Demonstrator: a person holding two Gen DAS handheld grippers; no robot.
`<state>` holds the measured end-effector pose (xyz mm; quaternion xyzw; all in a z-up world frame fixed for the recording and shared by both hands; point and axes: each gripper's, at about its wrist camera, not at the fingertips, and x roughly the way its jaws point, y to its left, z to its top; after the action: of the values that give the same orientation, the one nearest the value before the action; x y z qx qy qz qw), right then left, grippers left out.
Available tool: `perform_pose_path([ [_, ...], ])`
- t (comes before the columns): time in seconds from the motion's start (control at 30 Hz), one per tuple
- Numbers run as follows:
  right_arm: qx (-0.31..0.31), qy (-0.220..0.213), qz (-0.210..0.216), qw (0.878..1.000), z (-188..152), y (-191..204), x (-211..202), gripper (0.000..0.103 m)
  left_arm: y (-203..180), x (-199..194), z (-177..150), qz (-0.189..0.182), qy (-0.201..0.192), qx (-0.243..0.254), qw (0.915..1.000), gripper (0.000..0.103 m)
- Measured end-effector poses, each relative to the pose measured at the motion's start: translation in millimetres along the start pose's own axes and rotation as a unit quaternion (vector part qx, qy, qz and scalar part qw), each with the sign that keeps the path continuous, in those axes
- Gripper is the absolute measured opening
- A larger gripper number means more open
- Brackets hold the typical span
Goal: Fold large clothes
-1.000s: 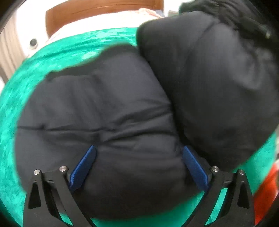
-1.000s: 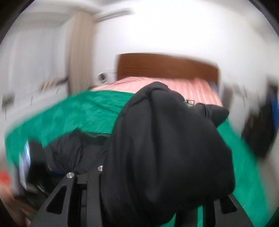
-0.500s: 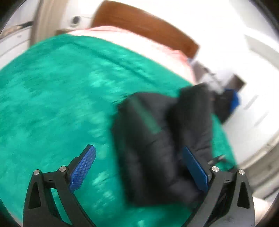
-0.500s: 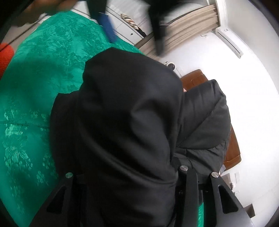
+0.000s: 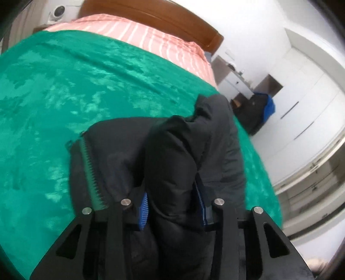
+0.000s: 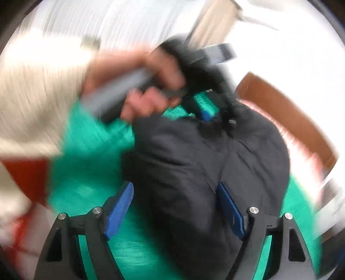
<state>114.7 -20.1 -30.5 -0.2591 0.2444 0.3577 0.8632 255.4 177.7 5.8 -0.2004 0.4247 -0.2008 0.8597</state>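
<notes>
A black puffy jacket [image 5: 172, 163] lies bunched on the green bedspread [image 5: 75, 86]. My left gripper [image 5: 172, 209] is closing, and its blue pads [image 5: 143, 211] squeeze a thick fold of the jacket at its near end. In the blurred right wrist view my right gripper [image 6: 175, 211] is opening. The jacket [image 6: 204, 161] bulges between its spread blue pads [image 6: 119, 211], which no longer press on it. Beyond it, a hand [image 6: 140, 86] in a cream sleeve holds the left gripper [image 6: 204, 112] at the jacket's far end.
The bed has a brown wooden headboard [image 5: 151, 13] and a pink striped sheet [image 5: 140, 32] at the far end. White wardrobes [image 5: 301, 97] and a dark bag [image 5: 256, 112] on the floor stand to the right of the bed. Something red [image 6: 28, 176] lies at the bed's left edge.
My left gripper, open over the jacket before, has shut on a fold of it. My right gripper has let go of its bundle and swung round and down.
</notes>
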Motion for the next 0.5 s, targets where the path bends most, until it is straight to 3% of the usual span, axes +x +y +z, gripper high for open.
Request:
perform_pose_path([
  [0.07, 0.085, -0.021, 0.020, 0.996, 15.9, -31.6, -14.5, 0.080, 10.0, -4.5, -6.5, 0.006, -0.001, -0.005, 1.0000, 0.037],
  [0.13, 0.165, -0.042, 0.004, 0.985, 37.7, -74.6, -17.1, 0.086, 25.6, -5.8, -10.8, 0.007, -0.001, -0.020, 0.9998, 0.037],
  [0.27, 0.275, -0.053, -0.023, 0.960, 83.0, -156.5, 19.1, 0.089, 46.0, -1.7, -20.2, 0.016, 0.000, -0.037, 0.9992, 0.039],
  [0.33, 0.292, -0.017, -0.024, 0.956, 99.7, -183.2, 64.0, 0.089, 50.8, -1.5, -24.8, 0.014, 0.000, -0.044, 0.9989, 0.039],
  [0.4, 0.278, 0.032, -0.030, 0.960, 104.0, -193.3, 113.6, 0.089, 54.0, 0.5, -27.0, 0.011, -0.001, -0.049, 0.9988, 0.039],
  [0.5, 0.288, 0.115, -0.050, 0.949, 75.3, -199.3, 183.4, 0.092, 55.2, 4.7, -30.1, 0.021, -0.003, -0.048, 0.9986, 0.039],
])
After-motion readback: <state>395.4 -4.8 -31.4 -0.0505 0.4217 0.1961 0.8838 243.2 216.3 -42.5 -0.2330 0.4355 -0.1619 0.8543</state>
